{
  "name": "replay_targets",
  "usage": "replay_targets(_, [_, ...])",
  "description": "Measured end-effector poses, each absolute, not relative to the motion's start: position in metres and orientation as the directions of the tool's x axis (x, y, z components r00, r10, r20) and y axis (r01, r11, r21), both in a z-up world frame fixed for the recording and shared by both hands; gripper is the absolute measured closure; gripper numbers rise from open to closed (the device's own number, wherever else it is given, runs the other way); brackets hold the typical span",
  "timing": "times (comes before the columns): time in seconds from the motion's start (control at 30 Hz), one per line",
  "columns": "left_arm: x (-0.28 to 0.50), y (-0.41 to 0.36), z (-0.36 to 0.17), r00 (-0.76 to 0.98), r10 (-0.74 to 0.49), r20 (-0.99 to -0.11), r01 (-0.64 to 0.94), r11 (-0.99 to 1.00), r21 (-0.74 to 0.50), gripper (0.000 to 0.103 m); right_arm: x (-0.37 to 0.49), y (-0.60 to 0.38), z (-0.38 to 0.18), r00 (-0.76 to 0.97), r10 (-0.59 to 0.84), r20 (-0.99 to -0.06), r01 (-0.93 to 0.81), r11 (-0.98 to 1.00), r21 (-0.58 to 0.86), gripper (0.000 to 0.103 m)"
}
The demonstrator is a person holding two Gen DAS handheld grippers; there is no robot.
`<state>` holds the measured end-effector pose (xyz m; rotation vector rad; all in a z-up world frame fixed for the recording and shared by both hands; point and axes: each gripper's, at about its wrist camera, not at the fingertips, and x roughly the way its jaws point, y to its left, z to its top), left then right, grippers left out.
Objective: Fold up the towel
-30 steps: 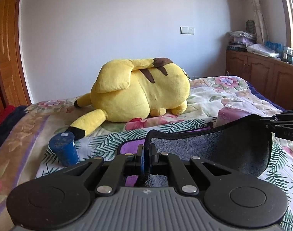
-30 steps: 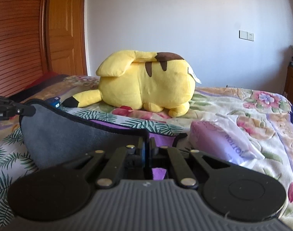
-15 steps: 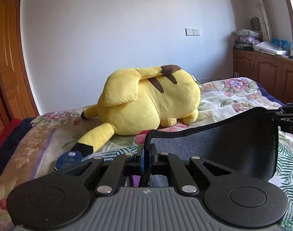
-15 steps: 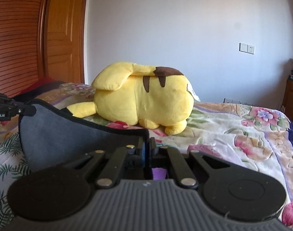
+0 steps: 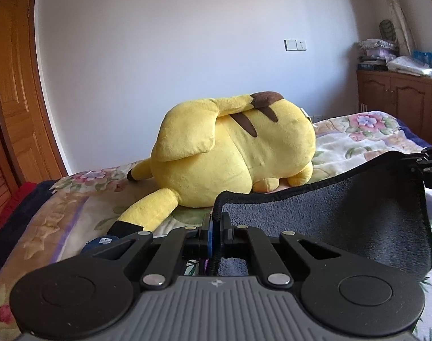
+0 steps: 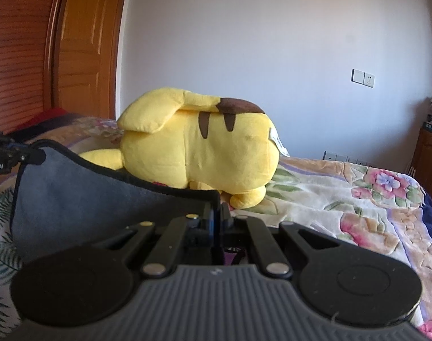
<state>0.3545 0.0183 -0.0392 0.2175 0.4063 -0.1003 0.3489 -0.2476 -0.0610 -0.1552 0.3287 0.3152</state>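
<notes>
Left tongs [image 5: 215,226] and right tongs [image 6: 216,221] each pinching a top corner of the grey towel [image 5: 344,216], stretched taut above the bed [image 6: 344,193] for a clean fold.

The left gripper [image 5: 214,227] is matte black: two broad rounded lobes, each with a shallow circular recess, at 7 and 5 o'clock. Four flat link bars run from silver rivet heads toward the narrow jaws at centre, where a blue strip shows. A ribbed grey plate with a small logo sits at 6 o'clock. The right gripper [image 6: 217,221] has the same black lobes, bars, silver rivets and ribbed grey plate. White lettering ending "obot.AI" marks the left gripper's side at 9 o'clock in the right wrist view.
</notes>
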Motion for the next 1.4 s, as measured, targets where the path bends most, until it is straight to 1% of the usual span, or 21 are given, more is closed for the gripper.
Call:
replay_targets(0.17, [0.371, 0.02, -0.05, 0.906, -0.058, -0.42, 0.142, 0.975, 0.172, 0.098, 0.361, -0.245, -0.073, 0.902, 0.265, -0.342, -0.321, 0.94, -0.118, 0.099])
replay_targets(0.23, [0.378, 0.023, -0.056, 0.9, -0.058, -0.433, 0.133, 0.98, 0.145, 0.098, 0.366, -0.246, -0.077, 0.902, 0.268, -0.339, -0.319, 0.942, -0.106, 0.099])
replay_targets(0.37, [0.39, 0.025, -0.073, 0.889, -0.044, -0.456, 0.118, 0.984, 0.135, 0.098, 0.377, -0.248, -0.086, 0.897, 0.276, -0.346, -0.317, 0.946, -0.067, 0.099])
replay_targets(0.67, [0.415, 0.024, -0.103, 0.859, -0.021, -0.511, 0.11, 0.983, 0.145, 0.098, 0.399, -0.238, -0.114, 0.867, 0.256, -0.427, -0.327, 0.939, -0.102, 0.099])
replay_targets(0.77, [0.419, 0.021, -0.11, 0.851, -0.005, -0.525, 0.098, 0.984, 0.15, 0.095, 0.405, -0.24, -0.119, 0.848, 0.273, -0.455, -0.336, 0.94, -0.063, 0.099])
replay_targets(0.8, [0.419, 0.021, -0.111, 0.85, -0.008, -0.526, 0.098, 0.985, 0.145, 0.092, 0.406, -0.241, -0.121, 0.843, 0.274, -0.462, -0.334, 0.941, -0.05, 0.098])
replay_targets(0.83, [0.42, 0.021, -0.112, 0.848, -0.009, -0.53, 0.097, 0.985, 0.14, 0.087, 0.406, -0.241, -0.123, 0.842, 0.272, -0.466, -0.329, 0.943, -0.044, 0.098])
replay_targets(0.87, [0.42, 0.021, -0.112, 0.846, -0.006, -0.533, 0.094, 0.986, 0.138, 0.07, 0.406, -0.242, -0.125, 0.84, 0.271, -0.469, -0.326, 0.945, -0.038, 0.098])
replay_targets(0.9, [0.418, 0.02, -0.113, 0.849, -0.001, -0.528, 0.088, 0.986, 0.139, 0.054, 0.407, -0.243, -0.127, 0.838, 0.27, -0.474, -0.321, 0.946, -0.03, 0.092])
replay_targets(0.93, [0.417, 0.02, -0.112, 0.854, 0.0, -0.52, 0.085, 0.987, 0.139, 0.049, 0.407, -0.244, -0.128, 0.837, 0.267, -0.478, -0.316, 0.949, -0.022, 0.076])
replay_targets(0.97, [0.415, 0.02, -0.111, 0.858, 0.0, -0.513, 0.082, 0.987, 0.137, 0.042, 0.406, -0.246, -0.128, 0.837, 0.268, -0.478, -0.312, 0.95, -0.015, 0.063])
replay_targets(1.0, [0.414, 0.021, -0.11, 0.86, -0.003, -0.51, 0.081, 0.988, 0.132, 0.036, 0.405, -0.247, -0.128, 0.839, 0.272, -0.472, -0.312, 0.95, -0.006, 0.04])
replay_targets(1.03, [0.412, 0.021, -0.11, 0.861, -0.005, -0.508, 0.081, 0.989, 0.127, 0.032, 0.403, -0.249, -0.127, 0.842, 0.278, -0.462, -0.312, 0.95, 0.002, 0.037])
replay_targets(1.1, [0.41, 0.021, -0.108, 0.86, -0.011, -0.51, 0.084, 0.989, 0.12, 0.022, 0.402, -0.249, -0.125, 0.846, 0.277, -0.455, -0.312, 0.95, 0.0, 0.037])
replay_targets(1.13, [0.408, 0.021, -0.107, 0.86, -0.015, -0.51, 0.085, 0.99, 0.114, 0.02, 0.401, -0.249, -0.123, 0.845, 0.279, -0.457, -0.313, 0.95, 0.0, 0.037])
replay_targets(1.2, [0.402, 0.021, -0.105, 0.859, -0.032, -0.511, 0.095, 0.991, 0.098, 0.013, 0.399, -0.249, -0.12, 0.842, 0.285, -0.459, -0.318, 0.948, 0.004, 0.037])
replay_targets(1.3, [0.392, 0.02, -0.099, 0.858, -0.041, -0.512, 0.102, 0.991, 0.091, 0.01, 0.394, -0.251, -0.114, 0.836, 0.298, -0.461, -0.32, 0.947, 0.034, 0.034])
replay_targets(1.37, [0.383, 0.019, -0.093, 0.858, -0.049, -0.511, 0.107, 0.991, 0.083, 0.008, 0.389, -0.251, -0.108, 0.833, 0.305, -0.461, -0.321, 0.946, 0.046, 0.03])
replay_targets(1.4, [0.379, 0.019, -0.089, 0.858, -0.053, -0.511, 0.109, 0.991, 0.079, 0.007, 0.386, -0.251, -0.105, 0.833, 0.306, -0.46, -0.321, 0.946, 0.048, 0.025])
